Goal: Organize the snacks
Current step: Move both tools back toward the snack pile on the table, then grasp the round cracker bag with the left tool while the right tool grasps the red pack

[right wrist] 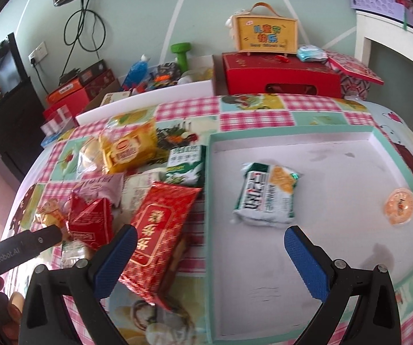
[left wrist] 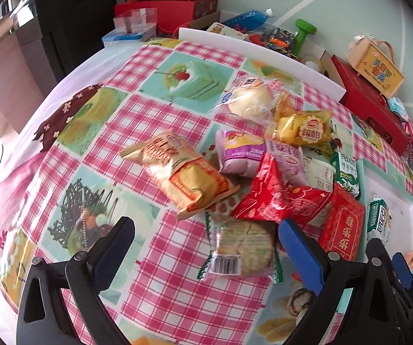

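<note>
Next, lower the wide-open, empty left gripper [left wrist: 206, 235] squarely over the near cracker packet [left wrist: 242, 248], then close across its narrow sides.

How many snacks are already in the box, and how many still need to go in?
Two are in the tray: a green-and-white packet and a small orange jelly cup. Both grippers, left and right, are open and hold nothing. The pile beside the tray, about ten snacks, is left.
</note>
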Motion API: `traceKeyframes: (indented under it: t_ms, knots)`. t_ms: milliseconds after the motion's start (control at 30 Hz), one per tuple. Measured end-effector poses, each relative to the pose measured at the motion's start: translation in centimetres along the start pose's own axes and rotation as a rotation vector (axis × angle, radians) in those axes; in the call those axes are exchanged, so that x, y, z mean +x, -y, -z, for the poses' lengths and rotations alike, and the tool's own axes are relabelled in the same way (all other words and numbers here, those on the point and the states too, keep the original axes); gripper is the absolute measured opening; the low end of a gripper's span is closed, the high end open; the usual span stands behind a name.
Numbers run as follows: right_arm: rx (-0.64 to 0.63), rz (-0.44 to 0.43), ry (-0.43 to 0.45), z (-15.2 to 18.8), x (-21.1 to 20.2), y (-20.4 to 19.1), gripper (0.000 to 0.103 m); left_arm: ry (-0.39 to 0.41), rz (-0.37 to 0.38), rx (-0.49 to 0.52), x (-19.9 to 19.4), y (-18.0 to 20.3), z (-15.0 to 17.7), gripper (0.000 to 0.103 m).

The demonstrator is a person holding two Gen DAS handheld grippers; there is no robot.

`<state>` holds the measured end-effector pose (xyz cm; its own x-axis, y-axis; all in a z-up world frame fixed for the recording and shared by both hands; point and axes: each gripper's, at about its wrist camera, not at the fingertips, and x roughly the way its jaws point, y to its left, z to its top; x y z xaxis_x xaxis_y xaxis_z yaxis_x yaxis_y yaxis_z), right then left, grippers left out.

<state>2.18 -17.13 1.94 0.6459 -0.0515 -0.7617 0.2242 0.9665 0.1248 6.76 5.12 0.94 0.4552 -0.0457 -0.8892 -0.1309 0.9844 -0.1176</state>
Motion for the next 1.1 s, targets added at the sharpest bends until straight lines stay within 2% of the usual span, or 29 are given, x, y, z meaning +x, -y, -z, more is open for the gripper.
traceKeyframes:
  t_ms: [533,733,900,1000,1100]
  knots:
    - [-0.130,0.017,-0.031,1.4,1.7,-5.0,0.103,-0.042,0.017,-0.071,1.0,-2.5,0.5,0.100]
    - [-0.172,0.030,-0.024,1.6,2.3,-6.3,0.089,-0.064,0.031,-0.065,1.9,-2.4,0.7,0.100]
    - [-0.176,0.031,-0.039,1.9,2.8,-6.5,0.069,-0.067,0.045,-0.056,2.1,-2.0,0.7,0.100]
    - [-0.158,0.029,-0.040,1.8,2.7,-6.1,0.061,-0.077,0.051,-0.047,2.4,-1.8,0.9,0.100]
    - [-0.143,0.014,-0.045,1.7,2.7,-5.7,0.057,-0.086,0.052,-0.038,2.9,-1.1,1.0,0.100]
